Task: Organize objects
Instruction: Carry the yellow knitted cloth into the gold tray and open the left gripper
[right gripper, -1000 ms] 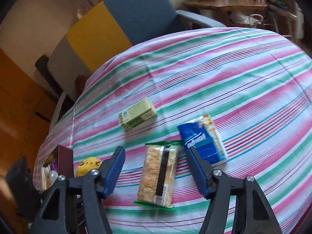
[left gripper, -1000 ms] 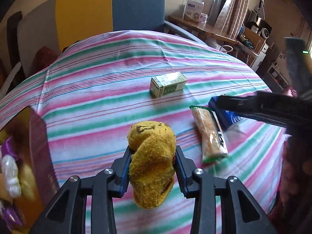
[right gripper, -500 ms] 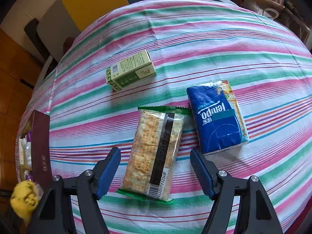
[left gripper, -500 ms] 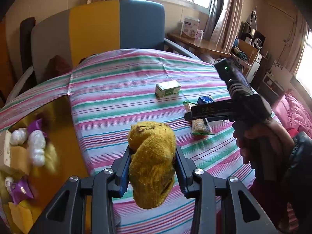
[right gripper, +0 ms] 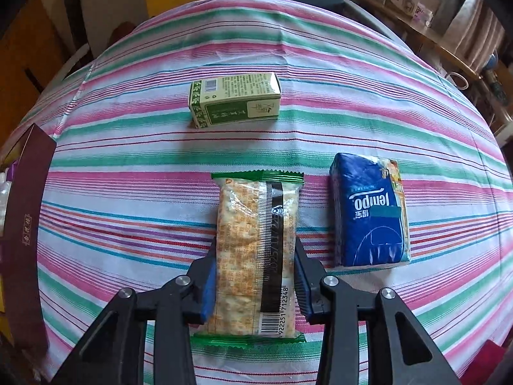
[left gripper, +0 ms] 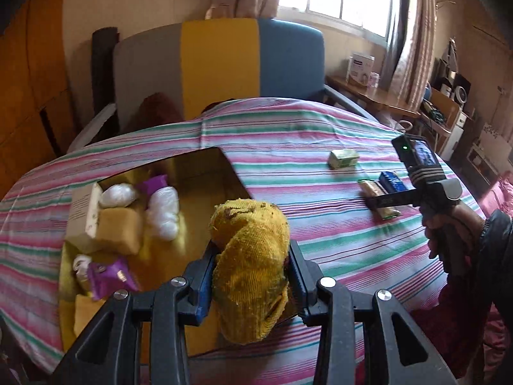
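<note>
Yellow sock (left gripper: 253, 263) clamped in left claw (left gripper: 251, 276) | cracker pack (right gripper: 255, 256) just squeezed by right claw (right gripper: 255, 276)

The left gripper (left gripper: 251, 266) clamps a yellow knitted cloth (left gripper: 251, 266) above the gold-lined box (left gripper: 205, 173). At right, a hand (left gripper: 449, 224) holds the right gripper (left gripper: 381, 200) over a cracker packet (left gripper: 389, 213).

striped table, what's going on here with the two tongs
A person is tidying loose items into a gold-lined box. The left tongs grip a yellow knitted cloth above the box's near edge. The right tongs have just closed on a cracker packet lying on the tablecloth, beside a blue tissue pack and a green carton.
</note>
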